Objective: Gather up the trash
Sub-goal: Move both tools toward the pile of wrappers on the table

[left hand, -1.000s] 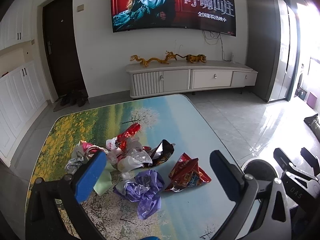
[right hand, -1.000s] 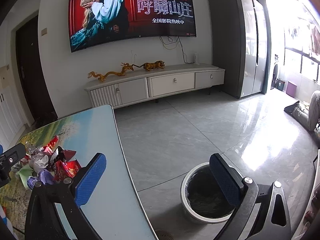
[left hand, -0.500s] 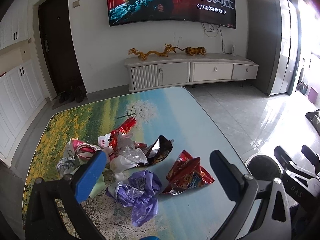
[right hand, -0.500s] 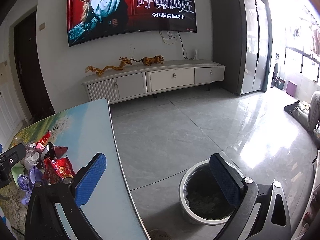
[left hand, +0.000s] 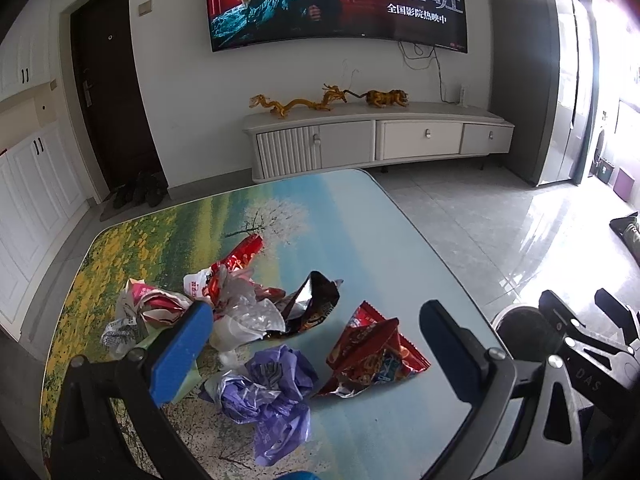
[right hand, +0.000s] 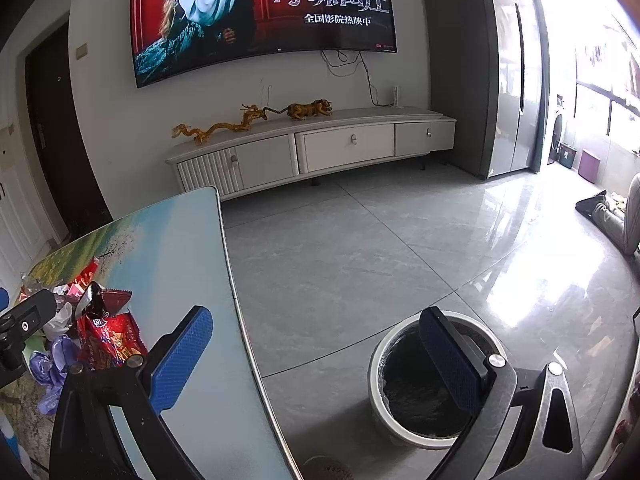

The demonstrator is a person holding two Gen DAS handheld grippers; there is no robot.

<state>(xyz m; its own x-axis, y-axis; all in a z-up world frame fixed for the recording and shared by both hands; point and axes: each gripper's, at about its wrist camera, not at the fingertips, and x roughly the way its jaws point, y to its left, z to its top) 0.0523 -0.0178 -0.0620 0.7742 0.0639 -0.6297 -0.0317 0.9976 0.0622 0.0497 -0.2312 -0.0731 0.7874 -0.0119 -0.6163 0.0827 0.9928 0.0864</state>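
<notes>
Crumpled trash lies on a table (left hand: 360, 220) with a landscape print: a red snack wrapper (left hand: 372, 356), a purple plastic bag (left hand: 272, 392), a dark wrapper (left hand: 316, 304), clear plastic (left hand: 248, 312) and red-white wrappers (left hand: 152, 300). My left gripper (left hand: 316, 344) is open and empty above the pile. My right gripper (right hand: 320, 356) is open and empty, over the table's right edge. A round white bin (right hand: 404, 412) with a dark liner stands on the floor below; it also shows in the left wrist view (left hand: 516, 324). The red wrapper (right hand: 112, 340) shows at the right wrist view's left.
A white TV cabinet (right hand: 320, 148) with gold figurines stands at the far wall under a wall TV (right hand: 264, 12). A tall grey cabinet (right hand: 496, 72) is at the right. A person sits on the tiled floor (right hand: 624, 216) at far right.
Both grippers have moved forward and lower toward the table; the trash pile sits higher and nearer in the left view. Both stay open.
</notes>
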